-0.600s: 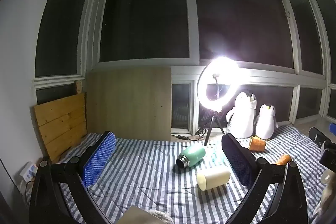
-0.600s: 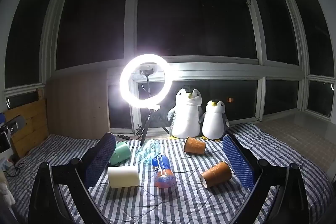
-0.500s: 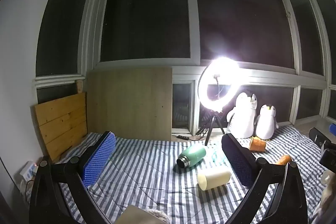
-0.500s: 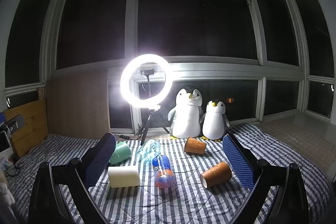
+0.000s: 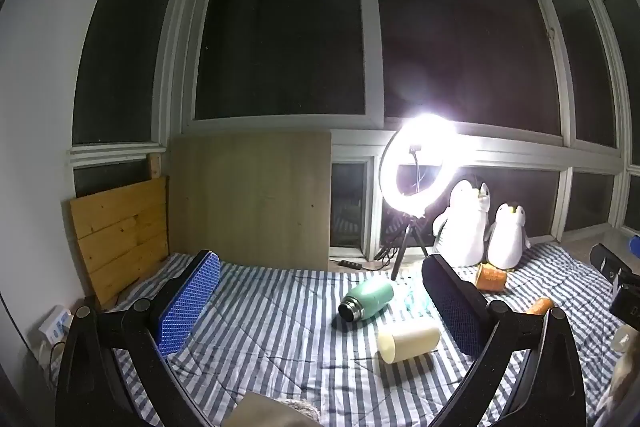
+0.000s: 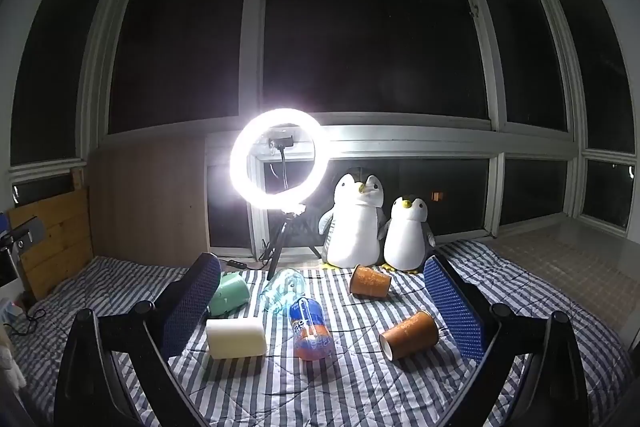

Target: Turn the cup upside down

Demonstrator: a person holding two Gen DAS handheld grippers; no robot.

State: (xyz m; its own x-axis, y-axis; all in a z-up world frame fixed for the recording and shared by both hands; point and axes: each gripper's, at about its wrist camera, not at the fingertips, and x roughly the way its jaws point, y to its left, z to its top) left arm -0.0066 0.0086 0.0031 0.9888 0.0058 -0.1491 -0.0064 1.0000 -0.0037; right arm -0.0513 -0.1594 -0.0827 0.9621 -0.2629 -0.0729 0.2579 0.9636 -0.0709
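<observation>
1. Cup: the nearer brown paper cup lies on its side on the striped bed, mouth turned toward my right-hand camera, just inside my right tongs' right-hand pad; in the left wrist view only a sliver of it shows past the pad.
2. A second brown cup also lies tipped over, farther back, near the feet of the two plush penguins; from the left camera it sits just in front of the smaller penguin.
3. My right tongs are spread wide with nothing between the blue pads, held above the bed and apart from every object.
4. My left tongs are likewise spread wide and carry nothing, hanging over the blanket.
5. Between the pads lie a cream cylinder on its side, a green flask on its side with its dark neck facing the left camera, a clear plastic bottle, and an orange soda bottle pointing toward me.
6. A lit ring light on a tripod stands at the head of the bed before dark windows; wooden boards lean at the left.
</observation>
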